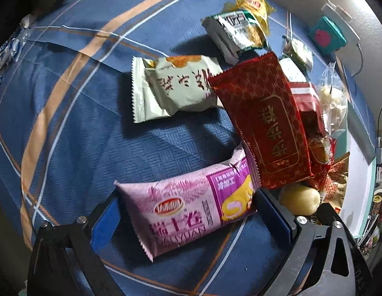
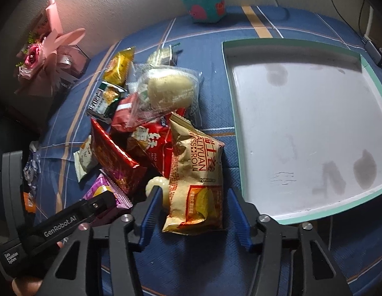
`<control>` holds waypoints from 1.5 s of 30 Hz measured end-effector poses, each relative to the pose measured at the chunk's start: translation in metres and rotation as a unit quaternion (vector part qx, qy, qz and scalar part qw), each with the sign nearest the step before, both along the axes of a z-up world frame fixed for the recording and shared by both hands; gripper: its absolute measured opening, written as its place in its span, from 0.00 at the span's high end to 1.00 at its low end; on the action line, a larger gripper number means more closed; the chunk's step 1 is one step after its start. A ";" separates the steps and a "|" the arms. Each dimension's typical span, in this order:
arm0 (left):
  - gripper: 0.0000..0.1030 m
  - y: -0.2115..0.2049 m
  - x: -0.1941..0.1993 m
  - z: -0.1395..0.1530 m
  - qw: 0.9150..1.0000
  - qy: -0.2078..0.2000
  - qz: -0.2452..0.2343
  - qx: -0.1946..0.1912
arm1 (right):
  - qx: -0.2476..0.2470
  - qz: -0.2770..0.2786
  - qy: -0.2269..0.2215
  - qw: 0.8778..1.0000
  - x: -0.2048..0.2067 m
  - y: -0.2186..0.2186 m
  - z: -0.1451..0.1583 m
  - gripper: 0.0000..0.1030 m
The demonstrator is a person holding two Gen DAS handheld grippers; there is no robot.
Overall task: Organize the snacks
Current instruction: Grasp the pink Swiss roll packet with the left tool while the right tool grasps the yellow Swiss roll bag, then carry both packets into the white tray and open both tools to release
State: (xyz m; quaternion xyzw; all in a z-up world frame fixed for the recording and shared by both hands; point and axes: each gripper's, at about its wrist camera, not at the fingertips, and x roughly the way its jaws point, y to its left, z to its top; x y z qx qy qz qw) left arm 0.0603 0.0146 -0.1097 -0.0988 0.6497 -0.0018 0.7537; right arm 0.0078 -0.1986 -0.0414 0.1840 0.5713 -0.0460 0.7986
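A pile of wrapped snacks lies on a blue checked cloth (image 1: 67, 123). My left gripper (image 1: 188, 215) points down over a pink-purple packet (image 1: 191, 209). The packet lies between its blue pads (image 1: 272, 212), which stand wide at its two ends without clearly squeezing it. My right gripper (image 2: 195, 215) straddles the lower end of a tan swiss-roll packet (image 2: 198, 172). Its pads (image 2: 151, 212) sit close to the wrapper, with a thin gap showing on both sides. A white tray with a teal rim (image 2: 302, 135) lies to the right, with no snacks in it.
A long red packet (image 1: 265, 128), a pale green packet (image 1: 178, 88), a green-white packet (image 1: 235, 32) and a bagged pale bun (image 2: 166, 88) crowd the pile. A teal box (image 2: 205, 5) and a pink bouquet (image 2: 42, 56) stand by the wall. The left tool's housing (image 2: 55, 222) lies beside my right gripper.
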 end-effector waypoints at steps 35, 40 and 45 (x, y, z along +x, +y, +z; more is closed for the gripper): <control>0.27 -0.005 -0.012 0.019 1.000 -0.017 -0.018 0.001 | -0.051 0.014 0.015 0.999 0.006 0.006 -0.004 0.66; 0.27 -0.001 -0.017 0.039 0.999 -0.031 -0.012 -0.010 | -0.035 0.008 0.014 0.999 0.005 0.002 -0.002 0.66; 0.27 0.002 -0.022 0.058 0.998 -0.055 -0.005 -0.017 | -0.015 0.001 0.001 1.000 0.001 -0.004 0.008 0.66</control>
